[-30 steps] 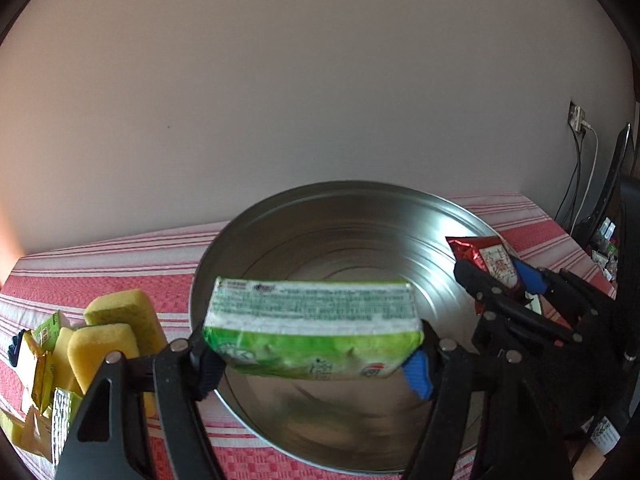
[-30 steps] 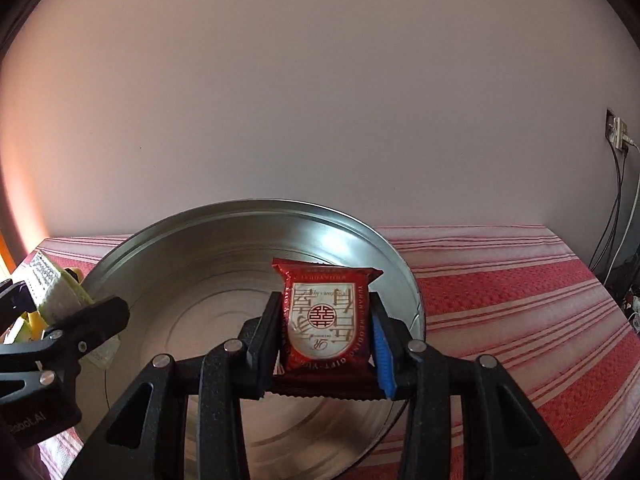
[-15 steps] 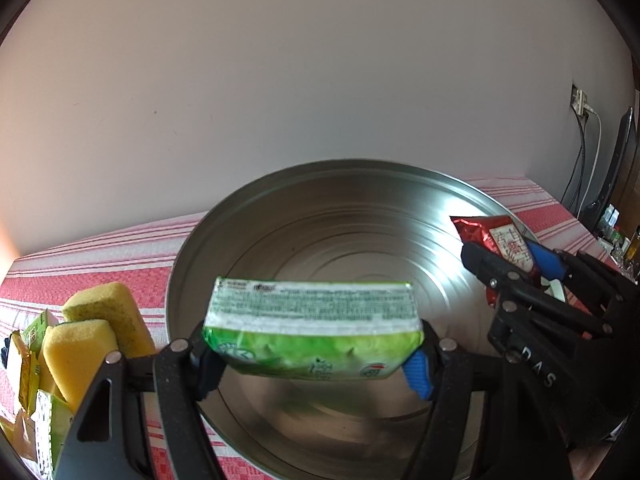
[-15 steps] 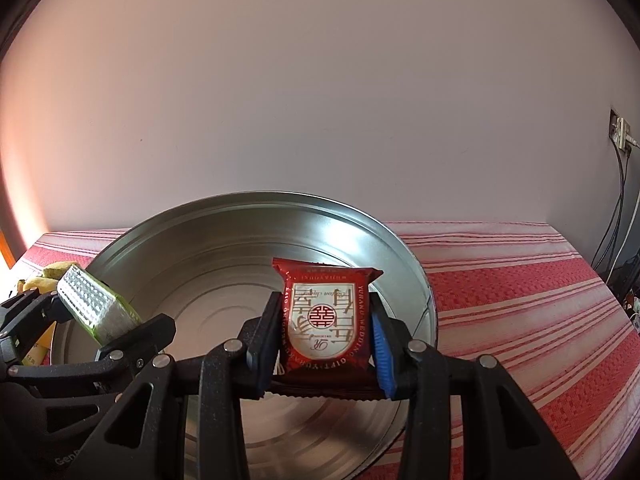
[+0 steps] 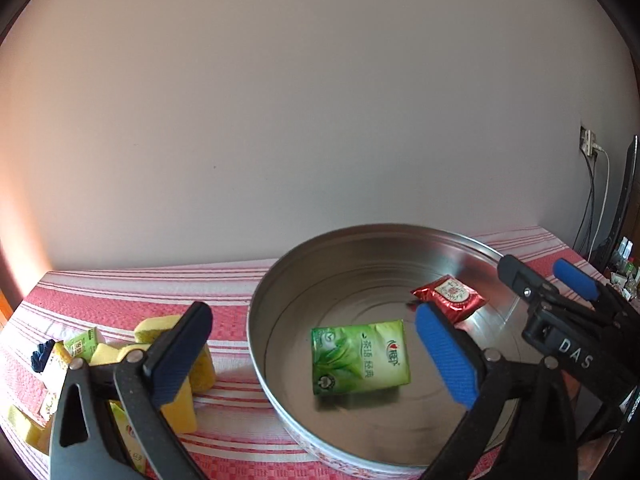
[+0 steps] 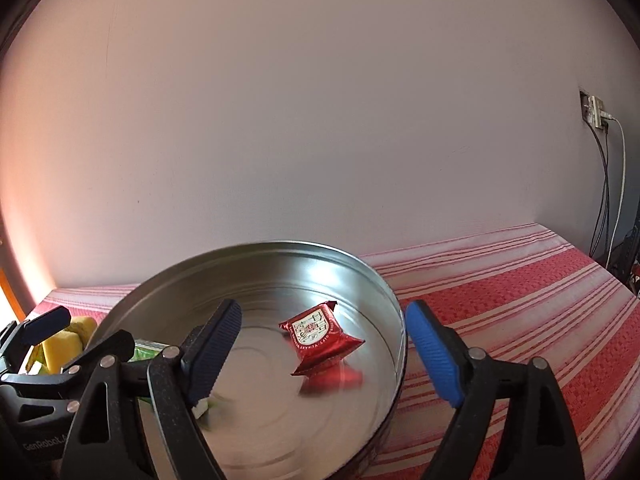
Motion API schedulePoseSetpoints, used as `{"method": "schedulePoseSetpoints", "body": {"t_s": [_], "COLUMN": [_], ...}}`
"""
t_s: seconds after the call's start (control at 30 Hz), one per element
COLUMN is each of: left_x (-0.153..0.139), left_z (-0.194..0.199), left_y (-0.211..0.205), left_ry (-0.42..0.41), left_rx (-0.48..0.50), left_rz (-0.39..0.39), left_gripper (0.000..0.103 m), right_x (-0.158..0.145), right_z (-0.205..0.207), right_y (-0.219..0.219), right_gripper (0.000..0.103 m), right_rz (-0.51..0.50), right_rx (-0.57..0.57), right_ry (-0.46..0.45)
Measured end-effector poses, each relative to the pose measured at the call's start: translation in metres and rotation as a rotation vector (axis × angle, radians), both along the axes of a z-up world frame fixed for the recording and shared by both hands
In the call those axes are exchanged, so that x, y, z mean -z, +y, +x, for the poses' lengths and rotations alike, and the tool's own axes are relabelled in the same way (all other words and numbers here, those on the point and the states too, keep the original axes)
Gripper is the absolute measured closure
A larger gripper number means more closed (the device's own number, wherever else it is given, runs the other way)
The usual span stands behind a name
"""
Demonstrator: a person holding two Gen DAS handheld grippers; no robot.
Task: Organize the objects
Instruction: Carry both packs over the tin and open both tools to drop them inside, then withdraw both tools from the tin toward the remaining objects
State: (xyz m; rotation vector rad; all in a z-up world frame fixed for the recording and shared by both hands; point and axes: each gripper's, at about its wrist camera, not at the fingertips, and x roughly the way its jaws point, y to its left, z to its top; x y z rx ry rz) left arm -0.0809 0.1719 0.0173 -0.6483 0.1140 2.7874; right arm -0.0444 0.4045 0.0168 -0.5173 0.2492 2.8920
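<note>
Right gripper (image 6: 320, 344): the two fingers stand wide apart above the tin and hold nothing; one pad is dark, the other is blue.
Round metal tin (image 6: 376, 276): it stands on the striped cloth, shiny inside, with a low wall.
Red packet (image 6: 320, 338): it lies in the tin, tilted, between the two fingers in the view but touching neither.
Green packet (image 6: 146, 350): only a small part shows, at the left side of the tin, behind the dark finger.
Left gripper (image 6: 76, 334): it is at the left edge, its fingers apart.
Yellow sponges (image 6: 68, 340): outside the tin, at its left.
Red striped cloth (image 6: 520, 300): it covers the table up to the wall.
Wall socket (image 6: 594, 112): on the wall at right, with cables hanging down.
</note>
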Motion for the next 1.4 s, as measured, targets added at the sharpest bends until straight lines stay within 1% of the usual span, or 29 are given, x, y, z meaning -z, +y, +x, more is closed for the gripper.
{"method": "schedulePoseSetpoints", "body": {"t_s": [0.07, 0.13, 0.3, 0.4, 0.57, 0.7, 0.83, 1.13, 1.27, 1.4], "left_x": [-0.003, -0.002, 0.006, 0.012, 0.020, 0.026, 0.025, 0.025, 0.025, 0.027], "left_z": [0.005, 0.009, 0.016, 0.017, 0.017, 0.016, 0.019, 0.028, 0.031, 0.035], "left_y": [-0.003, -0.004, -0.011, -0.017, -0.016, -0.011, -0.018, -0.038, -0.052, -0.072], "left_ry": [0.024, 0.041, 0.094, 0.087, 0.058, 0.061, 0.053, 0.030, 0.019, 0.002], "left_rx": [-0.006, -0.025, -0.100, -0.122, -0.137, -0.142, -0.140, -0.124, -0.139, -0.149], "left_rz": [-0.011, -0.039, -0.125, -0.132, -0.129, -0.149, -0.128, -0.071, -0.066, -0.054], "left_gripper": [0.000, 0.000, 0.000, 0.000, 0.000, 0.000, 0.000, 0.000, 0.000, 0.000], "right_x": [-0.001, -0.003, -0.008, -0.007, -0.003, -0.004, -0.006, -0.006, -0.003, -0.001], "right_z": [0.001, 0.005, 0.017, 0.022, 0.021, 0.030, 0.036, 0.043, 0.045, 0.051], "right_y": [-0.001, -0.002, 0.002, 0.001, -0.014, -0.024, -0.027, -0.019, -0.026, -0.041], "right_gripper": [0.012, 0.012, 0.012, 0.012, 0.012, 0.012, 0.012, 0.012, 0.012, 0.012], "right_rz": [0.027, 0.043, 0.019, 0.019, 0.041, 0.076, 0.081, 0.011, -0.005, -0.032], "right_rx": [0.022, 0.039, 0.090, 0.096, 0.057, 0.052, 0.073, 0.114, 0.110, 0.070], "right_ry": [0.019, 0.031, 0.100, 0.130, 0.094, 0.129, 0.142, 0.137, 0.115, 0.092]}}
